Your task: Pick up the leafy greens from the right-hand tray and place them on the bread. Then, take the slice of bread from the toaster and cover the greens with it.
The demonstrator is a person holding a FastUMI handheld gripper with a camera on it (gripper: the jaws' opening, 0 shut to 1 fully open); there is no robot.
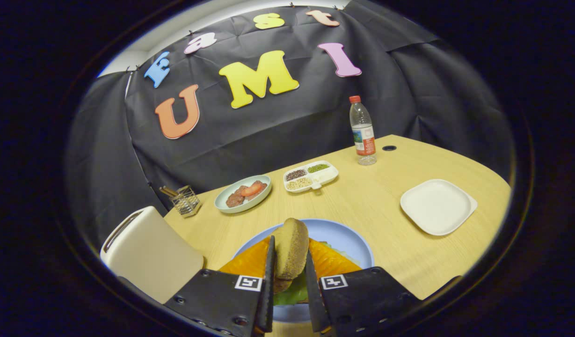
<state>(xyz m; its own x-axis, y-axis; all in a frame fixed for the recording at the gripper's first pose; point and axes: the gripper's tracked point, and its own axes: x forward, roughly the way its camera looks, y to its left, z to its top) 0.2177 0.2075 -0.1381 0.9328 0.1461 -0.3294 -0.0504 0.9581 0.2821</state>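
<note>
Over the blue plate [343, 236], gripper [289, 281] clamps the bread slice [291, 252] on edge between both fingers, just above the leafy greens [292, 292] and orange layer, likely to lay it as cover; toaster [149, 252] sits left of plate.

The gripper [289, 262] is built of matte black plates, one broad angular slab on each side, narrowing forward into two thin, blade-like black fingers [269, 262]. Each slab carries a small square white tag printed with a black block pattern (set close to the inner edge). Round screw heads dot the plates along their lower and outer edges.
</note>
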